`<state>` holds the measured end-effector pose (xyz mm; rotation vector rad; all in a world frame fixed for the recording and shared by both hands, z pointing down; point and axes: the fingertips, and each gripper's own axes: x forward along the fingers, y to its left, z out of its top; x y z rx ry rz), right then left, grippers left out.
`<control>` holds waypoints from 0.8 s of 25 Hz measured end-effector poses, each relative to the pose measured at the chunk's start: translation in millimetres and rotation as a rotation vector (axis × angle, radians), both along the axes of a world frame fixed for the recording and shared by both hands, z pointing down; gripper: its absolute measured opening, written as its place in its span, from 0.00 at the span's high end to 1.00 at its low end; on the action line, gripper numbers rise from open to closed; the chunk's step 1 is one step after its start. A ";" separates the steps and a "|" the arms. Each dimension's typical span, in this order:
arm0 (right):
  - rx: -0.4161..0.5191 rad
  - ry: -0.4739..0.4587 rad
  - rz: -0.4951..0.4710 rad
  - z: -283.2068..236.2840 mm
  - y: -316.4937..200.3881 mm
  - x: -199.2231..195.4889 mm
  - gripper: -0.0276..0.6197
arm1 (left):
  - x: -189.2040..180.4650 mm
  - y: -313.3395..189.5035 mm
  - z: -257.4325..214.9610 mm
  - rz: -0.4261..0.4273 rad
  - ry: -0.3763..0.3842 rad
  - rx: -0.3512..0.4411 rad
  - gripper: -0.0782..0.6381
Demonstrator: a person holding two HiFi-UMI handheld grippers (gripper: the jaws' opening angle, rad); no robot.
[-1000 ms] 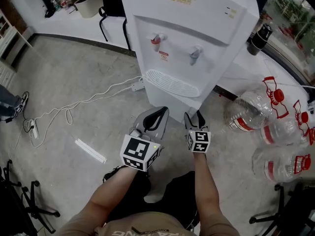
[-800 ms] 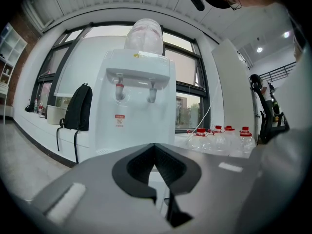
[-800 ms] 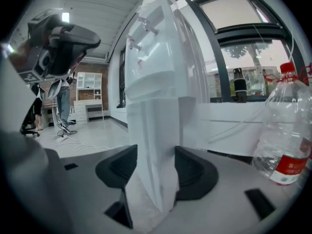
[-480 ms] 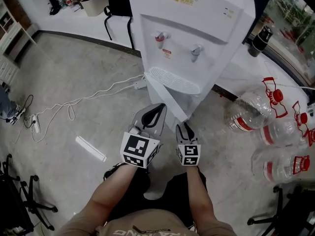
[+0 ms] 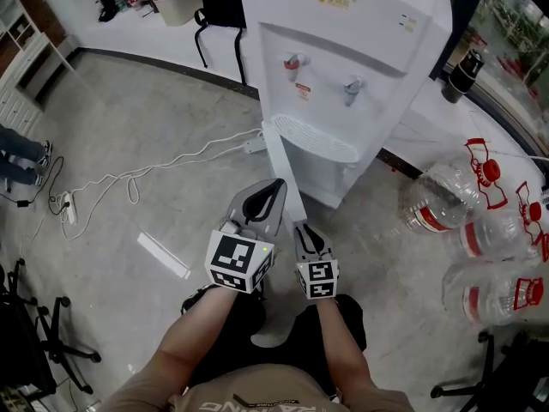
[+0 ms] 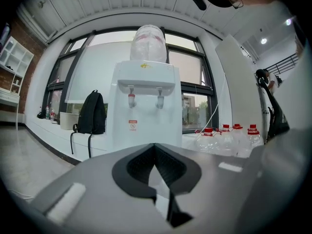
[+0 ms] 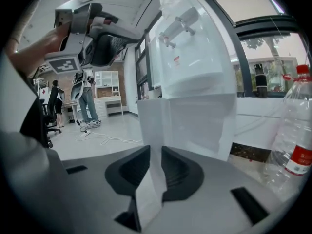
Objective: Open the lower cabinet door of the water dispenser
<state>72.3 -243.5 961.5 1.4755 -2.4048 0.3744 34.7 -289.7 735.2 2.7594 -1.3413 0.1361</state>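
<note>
Head view: clear water bottles (image 5: 429, 200) lie at right on the floor (image 5: 146, 153), contents unclear. On the water dispenser (image 5: 343, 50), the lower cabinet door (image 5: 287, 178) stands swung out toward centre, with open floor to its left. Left gripper view: left tongs (image 6: 155, 147) pressed together, empty, a jug (image 6: 148, 40) atop the dispenser beyond. Right gripper view: right tongs (image 7: 152, 152) closing, pinching the door's edge.

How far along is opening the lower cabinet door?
Done: the door already stands swung out from the dispenser. In hand: the right gripper's jaws are closing on the door's free edge, which sits between them. Left: probably pulling it wider. The left gripper is shut and empty.
</note>
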 end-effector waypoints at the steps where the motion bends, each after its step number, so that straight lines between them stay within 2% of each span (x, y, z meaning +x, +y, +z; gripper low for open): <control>1: 0.001 0.003 -0.012 0.6 1.7 -6.2 0.85 | -5.0 -0.1 -0.1 -0.011 -0.003 0.001 0.88; 4: 0.003 0.011 -0.053 1.1 6.2 -28.0 0.90 | -22.4 -2.4 0.6 -0.054 -0.002 -0.005 0.88; 8: -0.007 0.005 -0.114 -0.6 10.1 -63.1 0.91 | -38.7 -4.1 -1.5 -0.092 0.015 -0.015 0.88; 11: -0.015 -0.017 -0.159 -1.1 10.5 -91.4 0.91 | -47.1 -3.5 0.2 -0.107 -0.013 -0.002 0.88; 15: -0.023 -0.045 -0.228 0.3 7.5 -126.6 0.92 | -64.2 -7.3 7.7 -0.138 -0.031 -0.022 0.88; 20: -0.002 -0.025 -0.335 0.0 -1.7 -167.3 0.92 | -88.6 -7.0 6.2 -0.183 -0.053 -0.009 0.88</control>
